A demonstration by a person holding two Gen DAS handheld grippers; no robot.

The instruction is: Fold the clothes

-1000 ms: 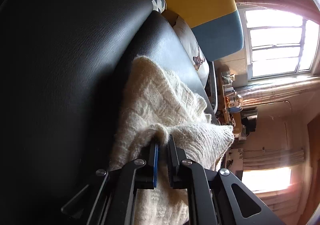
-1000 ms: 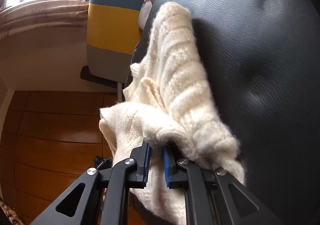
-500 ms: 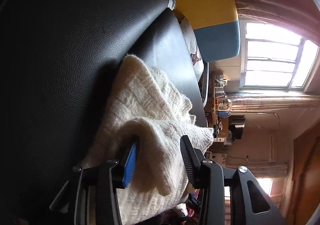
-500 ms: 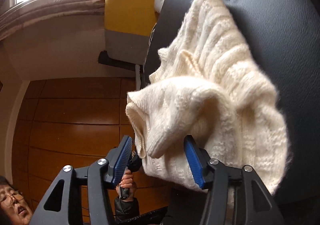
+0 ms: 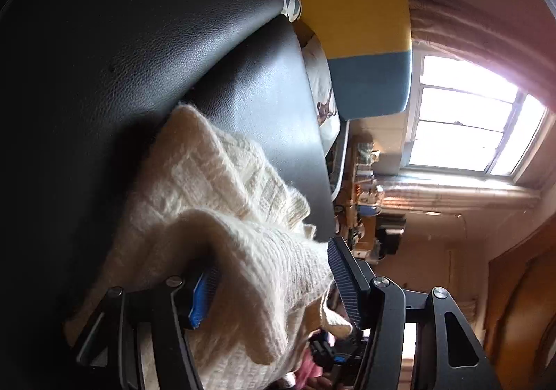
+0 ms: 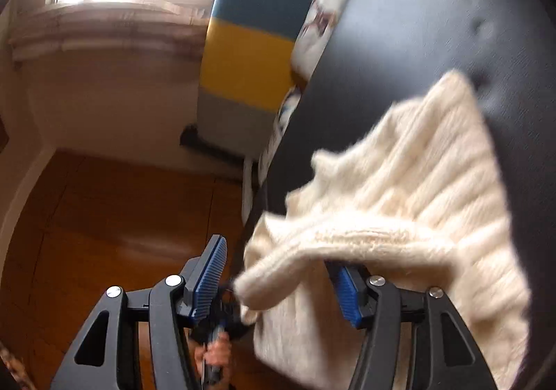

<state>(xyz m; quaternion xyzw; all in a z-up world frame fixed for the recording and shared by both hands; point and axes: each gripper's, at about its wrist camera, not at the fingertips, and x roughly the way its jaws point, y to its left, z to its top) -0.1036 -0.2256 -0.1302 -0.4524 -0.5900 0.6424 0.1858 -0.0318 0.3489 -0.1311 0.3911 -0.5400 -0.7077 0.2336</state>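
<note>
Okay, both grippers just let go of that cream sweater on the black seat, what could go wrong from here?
1. The cream knitted sweater overhangs the black leather seat's front edge, so it may slide toward the wooden floor.
2. A loose fold lies between the open jaws of the left gripper and right gripper; fuzzy knit could snag on withdrawal.

The sweater's (image 6: 399, 216) near edge is cut off below; the left tool's (image 5: 271, 285) blue pad is half buried in knit.
</note>
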